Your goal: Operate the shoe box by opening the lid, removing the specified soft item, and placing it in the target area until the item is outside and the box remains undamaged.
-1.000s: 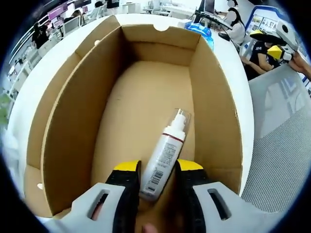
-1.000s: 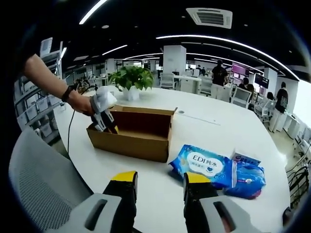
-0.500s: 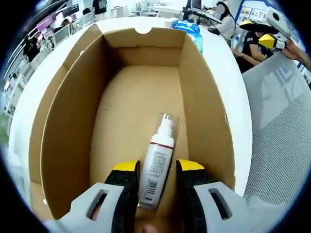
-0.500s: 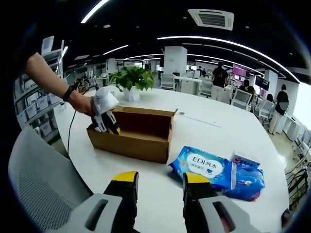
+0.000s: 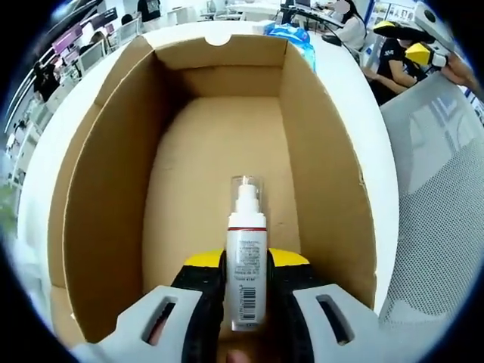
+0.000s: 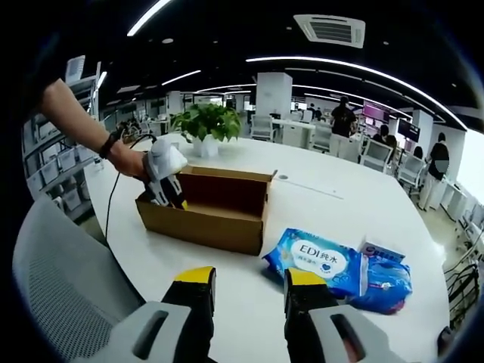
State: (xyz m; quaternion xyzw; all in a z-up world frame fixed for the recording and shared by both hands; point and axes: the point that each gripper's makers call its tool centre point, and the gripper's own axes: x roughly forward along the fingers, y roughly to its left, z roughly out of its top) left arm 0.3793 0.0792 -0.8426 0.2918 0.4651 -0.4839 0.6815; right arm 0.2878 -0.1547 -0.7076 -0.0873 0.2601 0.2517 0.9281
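Observation:
The open cardboard shoe box (image 5: 113,174) has no lid on it. A white spray bottle (image 5: 247,227) with a red band and clear cap lies inside, pointing along the box. My left gripper (image 5: 246,261) is shut on the bottle's lower body, yellow pads pressing both its sides. In the right gripper view the same box (image 6: 212,219) sits on the white round table, and the left gripper (image 6: 170,198), held by a person's hand, dips into its left end. My right gripper (image 6: 246,280) hovers open above the table, nearer than the box, holding nothing.
A blue wet-wipe pack (image 6: 318,257) and a second blue pack (image 6: 386,276) lie right of the box. A potted plant (image 6: 204,121) stands behind it. A grey mesh chair (image 6: 60,287) is at the table's near left edge. People sit at desks far behind.
The left jaws have come together onto the bottle, which has turned from slanting to straight between them. The right gripper has stayed still.

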